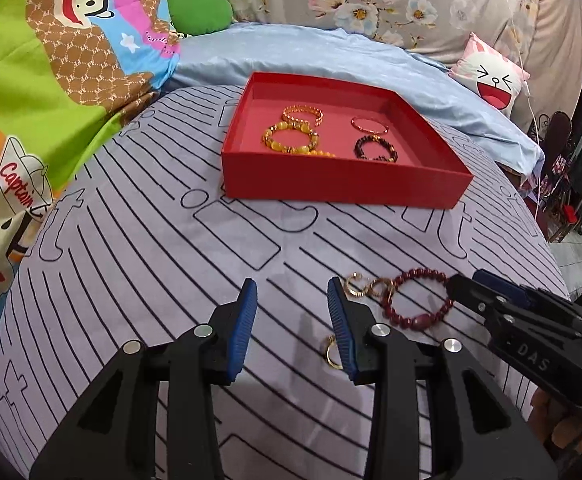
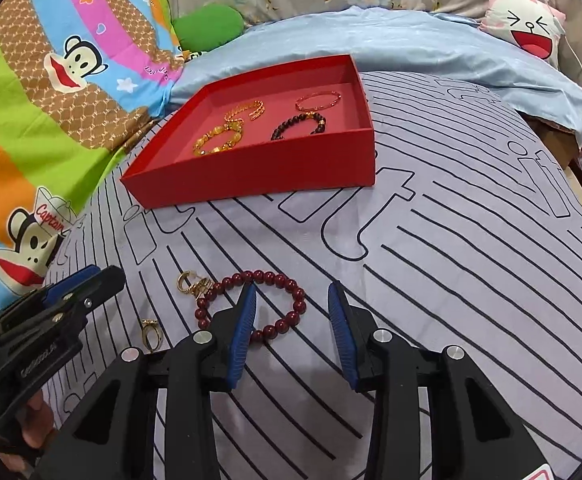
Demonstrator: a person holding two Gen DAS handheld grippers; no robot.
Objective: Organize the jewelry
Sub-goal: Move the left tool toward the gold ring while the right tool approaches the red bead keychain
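Observation:
A red tray (image 1: 331,184) (image 2: 251,176) sits on the striped grey sheet and holds several bracelets: yellow bead (image 1: 291,140), gold chain (image 1: 303,114), thin red-gold bangle (image 1: 369,124) and dark bead (image 1: 375,150). On the sheet lie a dark red bead bracelet (image 1: 419,300) (image 2: 287,280), small gold earrings (image 1: 361,286) (image 2: 193,284) and a gold ring (image 1: 333,354) (image 2: 151,334). My left gripper (image 1: 293,328) is open, just left of the loose pieces. My right gripper (image 2: 293,328) is open, its left finger over the red bracelet.
A colourful cartoon-monkey blanket (image 1: 31,100) lies to the left. A light blue quilt (image 1: 331,52) and a pink cartoon pillow (image 1: 491,76) lie behind the tray. The bed edge drops off at the right (image 1: 571,248).

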